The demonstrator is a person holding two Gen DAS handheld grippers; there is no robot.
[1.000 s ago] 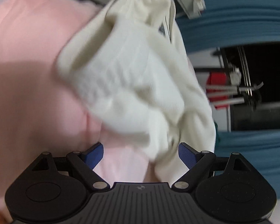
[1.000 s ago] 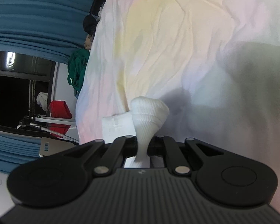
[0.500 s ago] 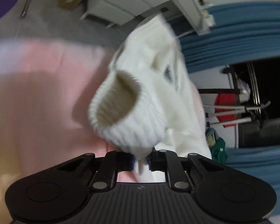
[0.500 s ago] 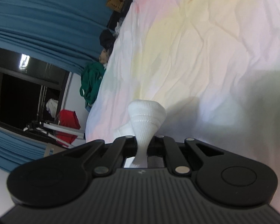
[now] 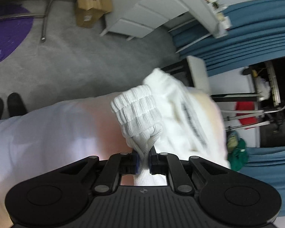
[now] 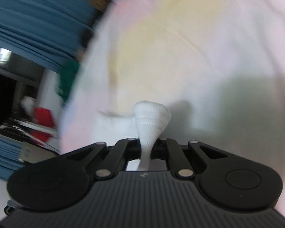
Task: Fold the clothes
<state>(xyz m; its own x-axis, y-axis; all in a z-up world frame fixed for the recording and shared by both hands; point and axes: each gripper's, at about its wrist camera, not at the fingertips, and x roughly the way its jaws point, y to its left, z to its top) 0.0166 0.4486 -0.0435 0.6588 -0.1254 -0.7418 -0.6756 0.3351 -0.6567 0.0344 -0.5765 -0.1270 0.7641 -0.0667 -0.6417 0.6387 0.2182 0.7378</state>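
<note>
A white knit garment [image 5: 172, 117] with ribbed cuffs hangs over the pastel bed sheet [image 5: 47, 129]. My left gripper [image 5: 144, 161] is shut on one ribbed cuff [image 5: 138, 114], which fans out above the jaws. My right gripper [image 6: 148, 148] is shut on another ribbed cuff [image 6: 152, 117] of the same white garment, held above the sheet [image 6: 180, 47]. The rest of the garment trails below and to the left in the blurred right wrist view.
Grey carpet [image 5: 95, 60], a cardboard box [image 5: 91, 5], white drawers [image 5: 142, 17] and a purple mat [image 5: 3, 32] lie beyond the bed. Blue curtains [image 5: 256, 28], a green item [image 5: 237, 155] and a red object [image 5: 247, 112] stand to the right.
My left gripper closed on a ribbed cuff and lifted away from the bed, bringing the floor into view. My right gripper kept its cuff and swung fast, blurring its view.
</note>
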